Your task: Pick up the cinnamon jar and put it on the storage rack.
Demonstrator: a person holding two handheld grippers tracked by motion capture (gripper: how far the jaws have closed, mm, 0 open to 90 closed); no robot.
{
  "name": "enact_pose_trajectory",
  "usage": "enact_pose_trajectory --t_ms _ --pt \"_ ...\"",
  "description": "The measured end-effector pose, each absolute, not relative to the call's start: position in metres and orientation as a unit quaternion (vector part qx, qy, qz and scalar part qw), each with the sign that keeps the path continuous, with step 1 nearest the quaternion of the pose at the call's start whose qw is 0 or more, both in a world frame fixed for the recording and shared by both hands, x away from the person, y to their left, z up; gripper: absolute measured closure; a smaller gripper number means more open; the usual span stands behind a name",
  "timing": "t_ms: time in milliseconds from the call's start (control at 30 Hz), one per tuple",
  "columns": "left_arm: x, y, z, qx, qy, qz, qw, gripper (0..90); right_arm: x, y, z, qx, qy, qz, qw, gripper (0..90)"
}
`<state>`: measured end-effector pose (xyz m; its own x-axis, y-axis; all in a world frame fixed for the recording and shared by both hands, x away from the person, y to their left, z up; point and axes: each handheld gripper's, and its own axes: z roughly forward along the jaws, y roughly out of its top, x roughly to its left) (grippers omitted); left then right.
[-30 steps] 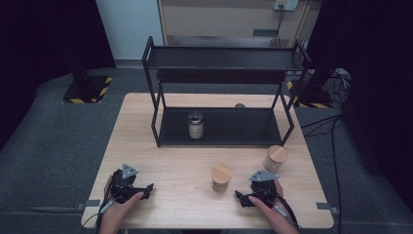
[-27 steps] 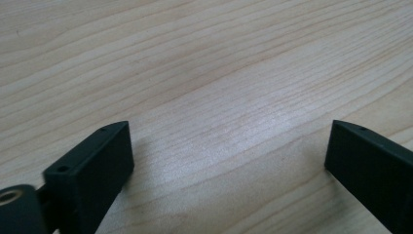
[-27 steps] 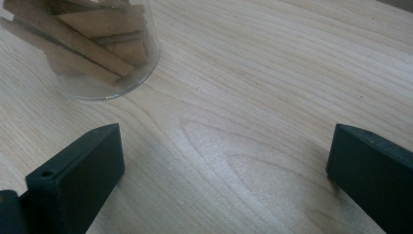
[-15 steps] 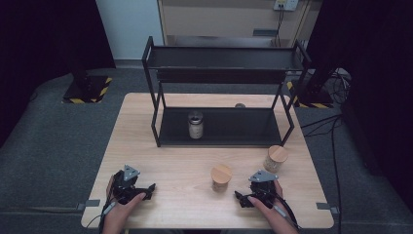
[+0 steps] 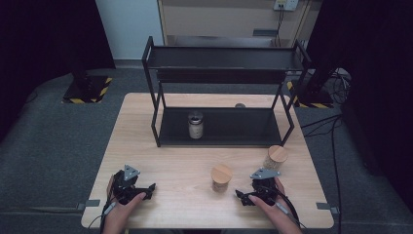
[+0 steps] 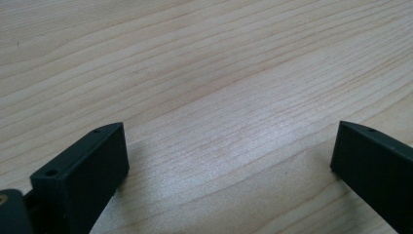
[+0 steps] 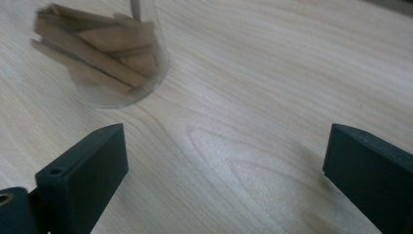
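Jar (image 5: 221, 177) with a wooden lid, near middle of the table (image 5: 146, 146), holding wooden sticks behind clear glass (image 7: 104, 58). Standing upright, untouched. It sits just left of the right tongs (image 5: 248, 197), which point left toward it; jaws spread wide, nothing between them, bare table below (image 7: 224, 161).

Second lidded jar (image 5: 275, 157) stands farther right, near the rack's right leg. A third jar (image 5: 195, 125), metal-capped, stands on the lower shelf of the black rack (image 5: 224, 61) at the table's far side.

Left tongs (image 5: 141, 190) rest at the near left corner, well apart from every jar, jaws released and empty over plain wood (image 6: 224, 146).

Risk, as I judge it: the jar is tall and narrow; a jaw tip striking its side on the approach could tip it or skid it away. Gripping the smooth glass too low or off-centre could let it slip.

Against the earlier frames: jars and rack unchanged. Left jaws have just been opening, right jaws closing slightly, nothing between either pair.
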<state>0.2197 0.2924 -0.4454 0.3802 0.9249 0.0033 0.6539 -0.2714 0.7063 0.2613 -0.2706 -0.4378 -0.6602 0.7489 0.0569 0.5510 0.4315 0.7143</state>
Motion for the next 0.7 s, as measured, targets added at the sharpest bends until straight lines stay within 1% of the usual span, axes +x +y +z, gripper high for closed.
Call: enact_pose_trajectory --t_ms 700 --pt "0.220 0.292 -0.445 0.768 0.514 0.214 0.317 0.0 0.250 -0.243 -0.391 0.342 0.857 0.359 0.142 4.5"
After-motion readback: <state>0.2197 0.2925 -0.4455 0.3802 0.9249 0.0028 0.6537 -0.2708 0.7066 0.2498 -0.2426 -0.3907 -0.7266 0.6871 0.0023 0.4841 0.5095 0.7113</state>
